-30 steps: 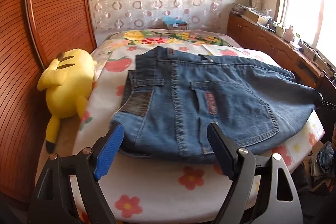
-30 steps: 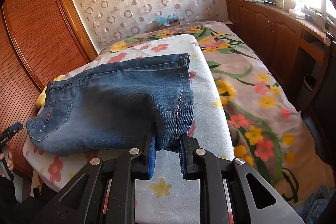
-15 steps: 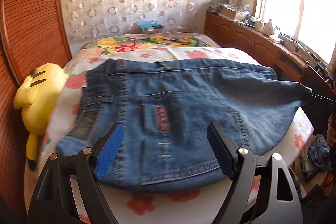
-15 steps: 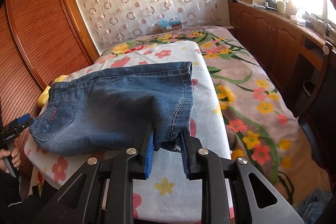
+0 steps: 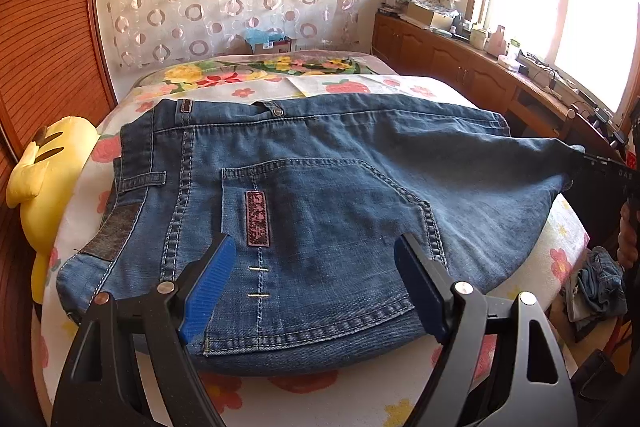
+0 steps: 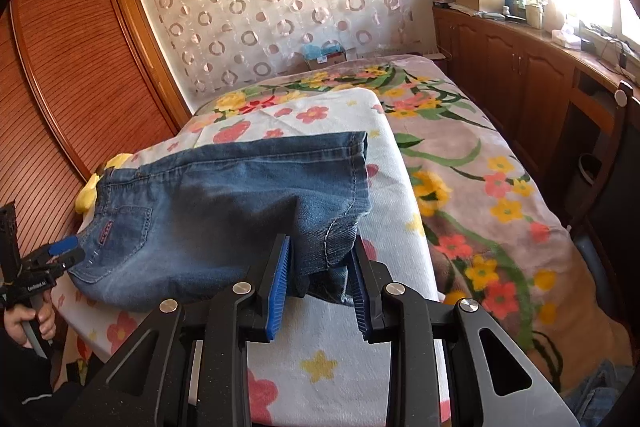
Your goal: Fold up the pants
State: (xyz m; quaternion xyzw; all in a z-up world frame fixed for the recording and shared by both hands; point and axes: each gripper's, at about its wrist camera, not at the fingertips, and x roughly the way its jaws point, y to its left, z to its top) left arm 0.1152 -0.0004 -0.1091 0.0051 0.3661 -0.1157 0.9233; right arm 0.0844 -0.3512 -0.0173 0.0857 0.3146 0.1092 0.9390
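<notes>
Blue jeans [image 5: 320, 187] lie folded lengthwise across the flowered bed sheet [image 5: 360, 399], back pocket up. My left gripper [image 5: 316, 287] is open and hovers over the pocket near the waist end, holding nothing. My right gripper [image 6: 320, 275] is shut on the bunched hem of the jeans [image 6: 224, 203] at the leg end and holds it slightly off the sheet. The left gripper also shows in the right wrist view [image 6: 64, 251], at the far left by the pocket.
A yellow plush toy [image 5: 48, 179] lies at the left of the bed against the wooden wardrobe [image 5: 44, 47]. A wooden counter with clutter [image 5: 500, 67] runs under the window at the right. More denim [image 5: 600, 283] lies on the floor at the right.
My left gripper moved forward over the jeans, from the near edge to above the back pocket, still open. My right gripper's jaws stand a little wider, with the hem still between them.
</notes>
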